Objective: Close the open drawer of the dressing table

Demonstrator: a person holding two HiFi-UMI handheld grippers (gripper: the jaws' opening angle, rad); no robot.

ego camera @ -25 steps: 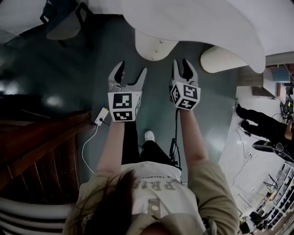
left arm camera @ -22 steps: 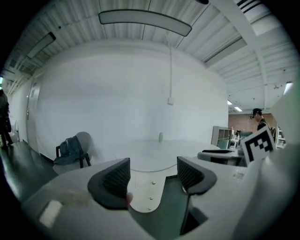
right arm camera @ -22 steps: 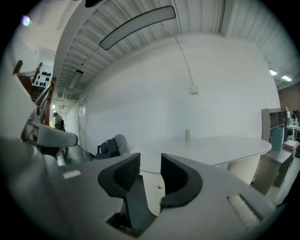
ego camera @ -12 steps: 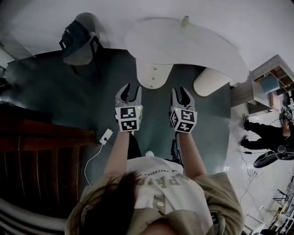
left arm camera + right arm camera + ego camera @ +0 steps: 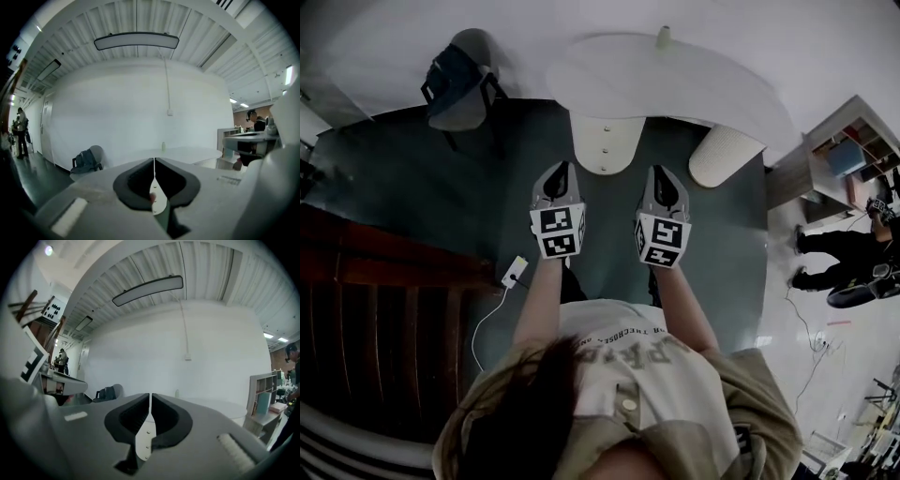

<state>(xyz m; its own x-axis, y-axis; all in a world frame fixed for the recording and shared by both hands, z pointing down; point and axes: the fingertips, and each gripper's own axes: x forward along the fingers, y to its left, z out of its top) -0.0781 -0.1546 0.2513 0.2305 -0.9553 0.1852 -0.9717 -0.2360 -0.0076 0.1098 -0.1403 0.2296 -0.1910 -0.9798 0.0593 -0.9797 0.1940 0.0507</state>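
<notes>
Left gripper point(image 5: 560, 169) and right gripper point(image 5: 662, 172) are side by side, pointing at the white desk point(image 5: 703, 84). Its drawer unit point(image 5: 617, 139) (three knobs point(image 5: 603, 150) down its front) lies just ahead, between the two, touched by neither. Whether a drawer is open I cannot tell. A second ago the left jaws gaped wide and the right stood partly apart; both have just been closing, and now meet on nothing.

Office-like lab room, white table point(image 5: 675, 80), shelving unit point(image 5: 848, 152), ceiling strip light point(image 5: 136, 41)
</notes>
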